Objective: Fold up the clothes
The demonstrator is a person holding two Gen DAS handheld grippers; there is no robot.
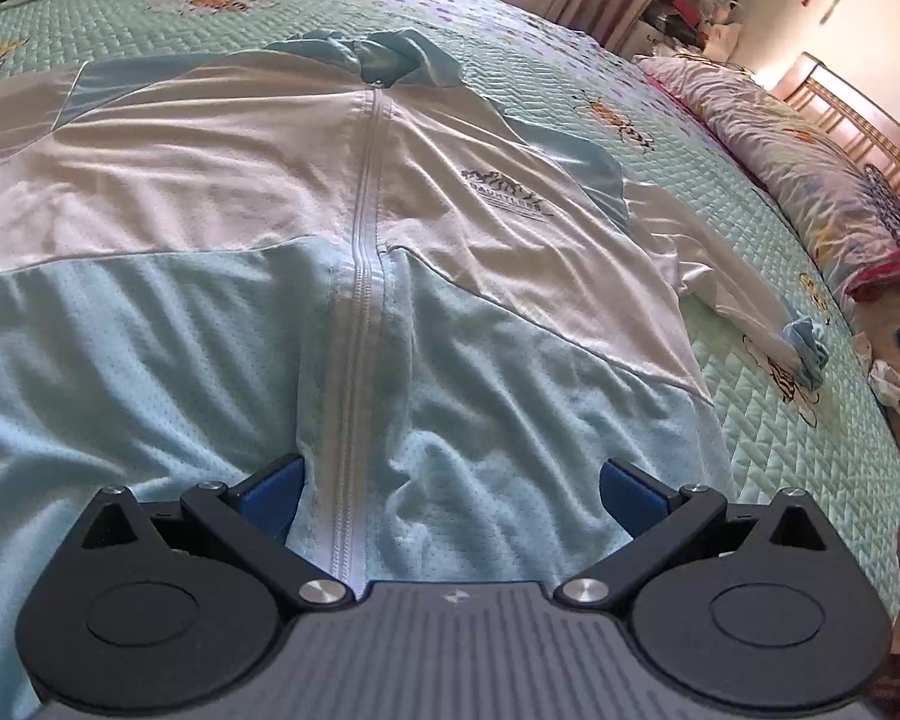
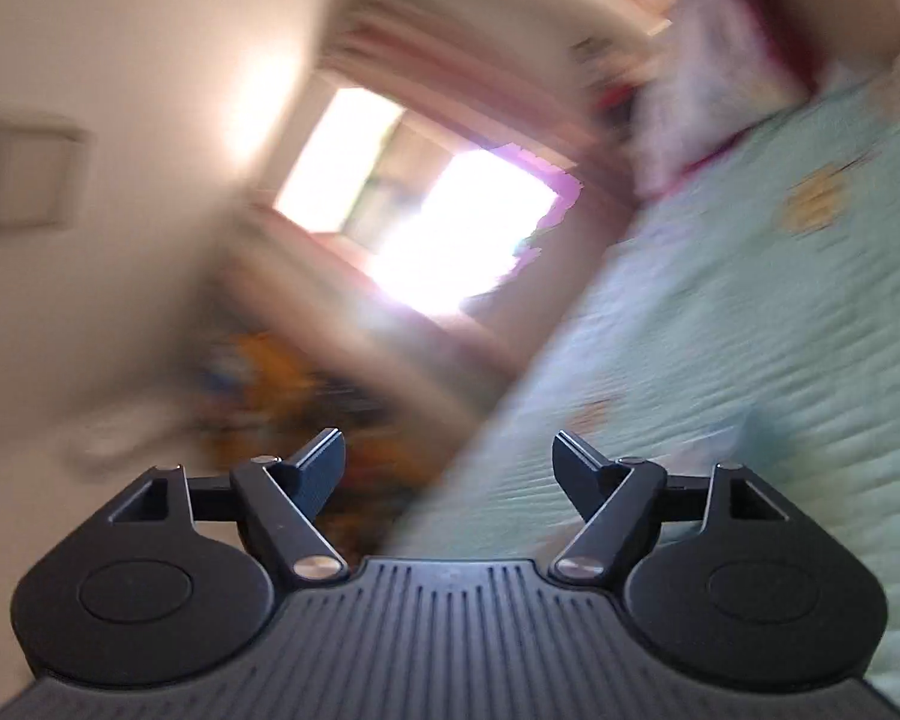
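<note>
White/blue zip jacket [image 1: 342, 252] is spread flat on the quilted bed [image 1: 750, 420]. Left hand-held gripper [image 1: 450, 498] is held wide open over jacket hem, astride the zip, nothing gripped. Right hand-held gripper [image 2: 450, 468] is wide open, empty, off the jacket at bed's edge; view blurred.

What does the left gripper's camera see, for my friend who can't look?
A white and light blue zip-up jacket lies spread flat, front up, on a green quilted bedspread. The open left gripper sits over its hem, straddling the zipper.
</note>
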